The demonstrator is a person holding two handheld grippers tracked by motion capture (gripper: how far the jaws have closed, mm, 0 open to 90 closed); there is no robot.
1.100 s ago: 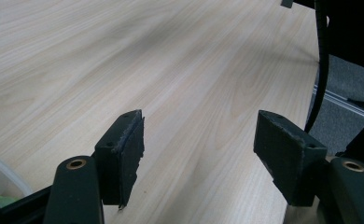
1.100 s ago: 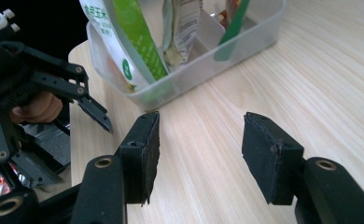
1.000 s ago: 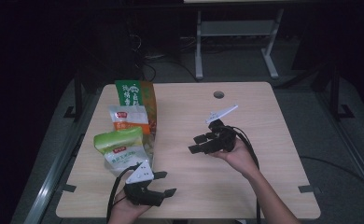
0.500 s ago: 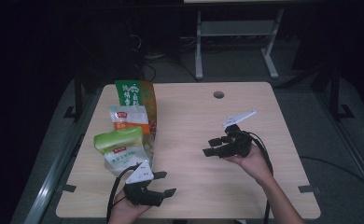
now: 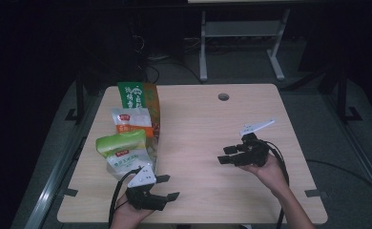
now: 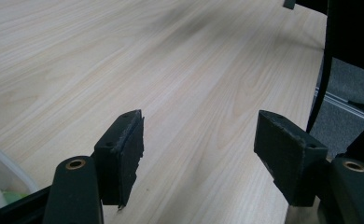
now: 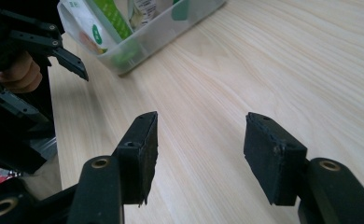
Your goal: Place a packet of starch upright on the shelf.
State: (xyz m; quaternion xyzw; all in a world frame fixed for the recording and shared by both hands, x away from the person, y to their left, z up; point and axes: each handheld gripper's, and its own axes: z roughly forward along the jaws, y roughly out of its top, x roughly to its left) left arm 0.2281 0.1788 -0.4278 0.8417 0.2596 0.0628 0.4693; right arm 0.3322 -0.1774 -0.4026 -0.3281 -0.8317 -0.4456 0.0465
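Observation:
Several snack packs stand in a clear plastic bin (image 7: 171, 32) on the left of the wooden table (image 5: 198, 124): a green and orange bag (image 5: 136, 95), a white and orange packet (image 5: 129, 121) and a light green pouch (image 5: 119, 143). My left gripper (image 5: 170, 187) rests by the front edge, just in front of the packs. It is open, with bare wood between its jaws (image 6: 199, 154). My right gripper (image 5: 223, 155) is held over the right half of the table and points left. It is also open and holds nothing (image 7: 201, 149).
A round cable hole (image 5: 223, 97) sits near the table's far edge. A metal stand (image 5: 241, 43) is on the floor behind the table. In the right gripper view, the other hand (image 7: 17, 74) and its black gripper are at the upper left.
My right gripper has moved to the right and a little toward the front edge, still with nothing in it. The left gripper and the packs have stayed put.

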